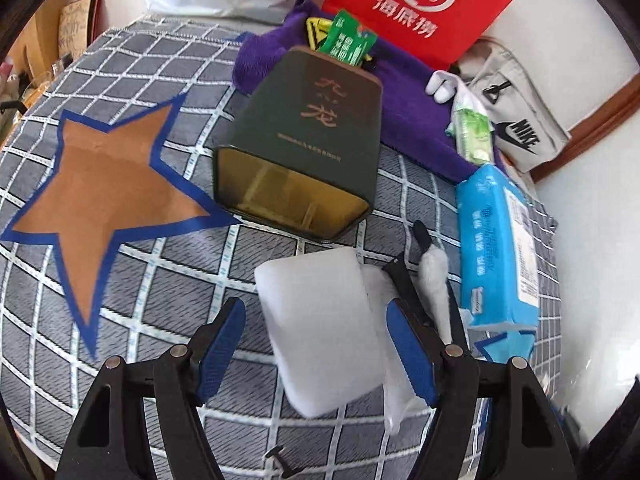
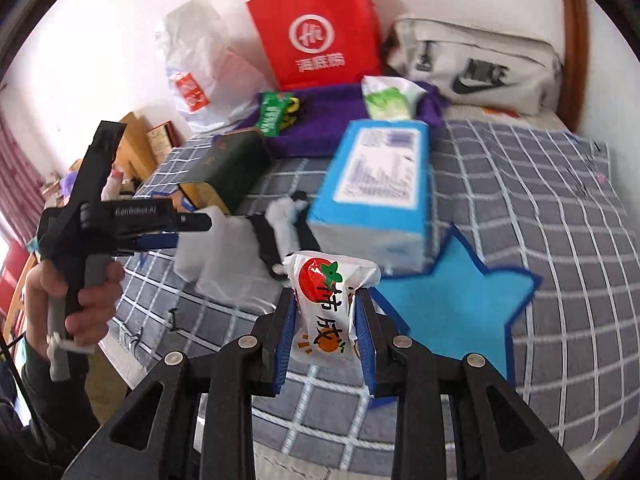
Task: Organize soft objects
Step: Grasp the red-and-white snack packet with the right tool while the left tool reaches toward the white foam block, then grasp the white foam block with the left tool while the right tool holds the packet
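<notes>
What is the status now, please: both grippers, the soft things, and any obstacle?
Right gripper shut on snack packet. Left gripper open around white foam block. Blue tissue pack lies partly on blue star.

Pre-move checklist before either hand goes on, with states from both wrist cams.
1. Right gripper has a firm hold on the snack packet: ok, jaws pressed on both sides.
2. Left gripper is lined up on the white foam block: ok, block sits between the open jaws.
3. Left jaws closed on the block: not ok, a gap shows on the left side.
4. Blue star free to take the packet: not ok, the blue tissue pack overlaps its upper edge.
5. Brown star free: ok, nothing lies on it.
6. Black strap with fluff clear of the left jaws: cannot tell, it lies right beside the right one.
</notes>
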A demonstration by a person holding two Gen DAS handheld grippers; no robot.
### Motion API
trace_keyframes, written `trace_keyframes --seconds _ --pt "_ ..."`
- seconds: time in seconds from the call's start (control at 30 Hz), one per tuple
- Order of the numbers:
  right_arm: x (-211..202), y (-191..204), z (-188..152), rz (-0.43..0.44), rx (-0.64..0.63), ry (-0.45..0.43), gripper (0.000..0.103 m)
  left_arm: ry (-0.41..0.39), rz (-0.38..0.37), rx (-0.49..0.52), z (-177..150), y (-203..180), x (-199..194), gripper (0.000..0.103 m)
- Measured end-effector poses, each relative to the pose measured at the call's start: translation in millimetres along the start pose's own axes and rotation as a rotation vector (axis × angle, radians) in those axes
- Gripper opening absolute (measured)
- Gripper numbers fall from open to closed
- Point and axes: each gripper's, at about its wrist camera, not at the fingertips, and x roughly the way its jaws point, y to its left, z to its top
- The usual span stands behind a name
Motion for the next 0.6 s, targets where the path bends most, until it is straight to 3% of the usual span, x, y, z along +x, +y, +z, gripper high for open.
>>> trace_keyframes --seconds 0.1,0.13,0.33,0.6 --pt "5 -9 -11 -0.025 0.020 0.018 0.029 -0.001 0.024 -0.003 0 -5 9 0.068" --pt "8 -12 -12 -0.035 0.021 0.023 0.029 -0.006 0.043 0.001 -1 -7 12 0.053" --pt "25 -20 -20 -0.054 0.023 0.049 0.029 -0.014 0.017 -0.005 -7 2 3 0.052" --pt "42 -22 -24 -0.032 0.017 0.086 0.030 -0.028 0.058 0.012 -15 21 -21 0.052"
